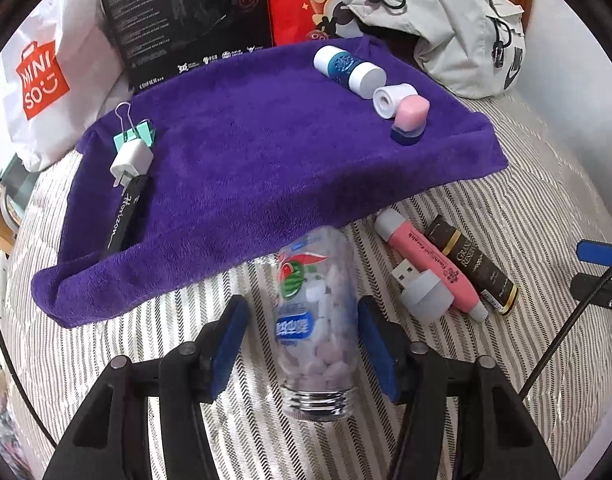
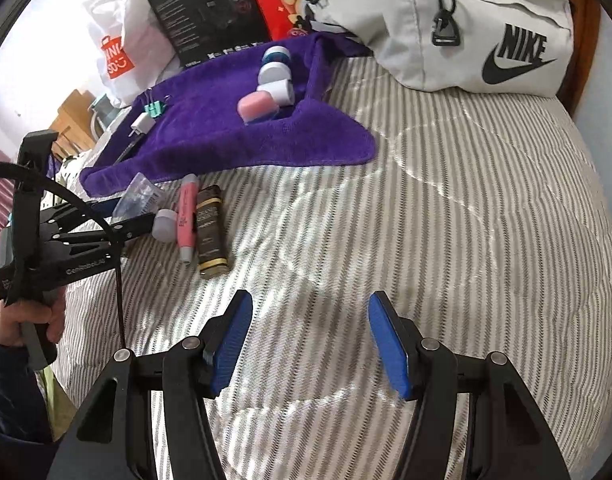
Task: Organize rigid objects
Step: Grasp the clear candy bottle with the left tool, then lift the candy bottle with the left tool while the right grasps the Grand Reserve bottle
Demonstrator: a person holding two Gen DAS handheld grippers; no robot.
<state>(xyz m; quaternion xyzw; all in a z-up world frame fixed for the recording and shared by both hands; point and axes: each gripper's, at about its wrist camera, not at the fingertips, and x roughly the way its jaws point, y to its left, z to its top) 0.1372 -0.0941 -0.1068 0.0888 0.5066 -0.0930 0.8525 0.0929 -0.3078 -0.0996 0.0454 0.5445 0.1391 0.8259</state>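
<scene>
- The left gripper point(image 1: 302, 336) has its blue pads point(image 1: 228, 346) standing apart on either side of the clear candy jar point(image 1: 315, 320); a gap shows at each pad, so nothing is clamped; the jar lies on the striped bedspread point(image 1: 505, 208) between the fingers, its threaded mouth toward the camera and its far end touching the purple towel point(image 1: 246, 168).
- To grip well, I judge it best to close evenly on the jar's middle; the plastic looks smooth and round, so off-centre pressure could let it roll or squirt out; keep the open mouth level, or the candies may spill.
- Just right of the fingers lie a USB adapter point(image 1: 423, 288), a pink tube point(image 1: 429, 264) and a dark tube point(image 1: 471, 264); ahead on the towel sit the sorted pieces.
- The right gripper point(image 2: 309, 344) is also spread open, empty over bare bedspread; only its view shows the person's hand point(image 2: 20, 320) holding the left tool, and the bag point(image 2: 485, 20) in full.
</scene>
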